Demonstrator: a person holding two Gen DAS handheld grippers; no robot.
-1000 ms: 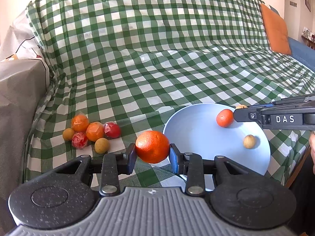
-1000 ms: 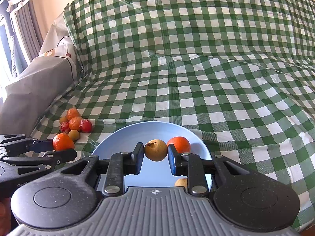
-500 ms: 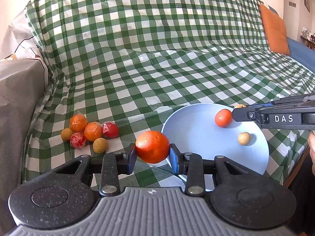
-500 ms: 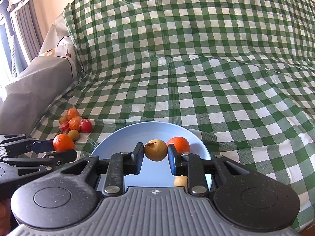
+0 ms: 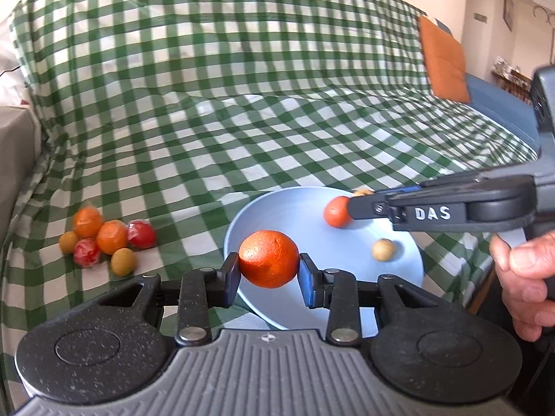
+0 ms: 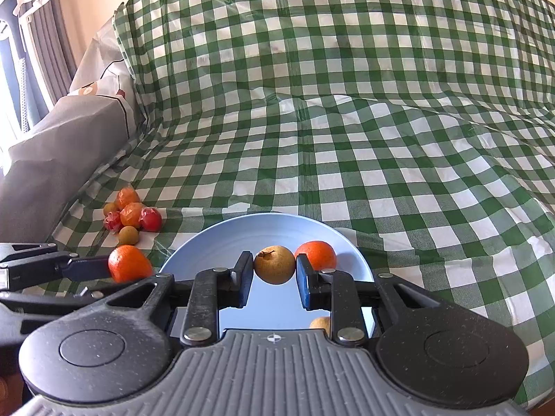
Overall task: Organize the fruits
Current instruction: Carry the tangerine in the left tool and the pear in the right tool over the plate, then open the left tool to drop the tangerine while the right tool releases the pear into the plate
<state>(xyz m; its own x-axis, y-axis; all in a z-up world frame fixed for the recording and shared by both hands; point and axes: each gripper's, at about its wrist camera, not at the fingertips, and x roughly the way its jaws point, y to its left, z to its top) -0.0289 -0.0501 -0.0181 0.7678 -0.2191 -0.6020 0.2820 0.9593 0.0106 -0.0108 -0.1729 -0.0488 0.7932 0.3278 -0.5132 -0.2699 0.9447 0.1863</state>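
A green-checked cloth (image 6: 347,145) drapes the whole sofa in front of you, with an orange cushion (image 5: 444,59) at its far right and a blue plate (image 6: 277,232) on the seat. Your left gripper (image 5: 269,270) clamps an orange (image 5: 269,258) at the plate's left rim; your right gripper (image 6: 274,274) pinches a brown fruit (image 6: 274,264) above the plate. Six small fruits (image 5: 107,239) lie clustered left of it.
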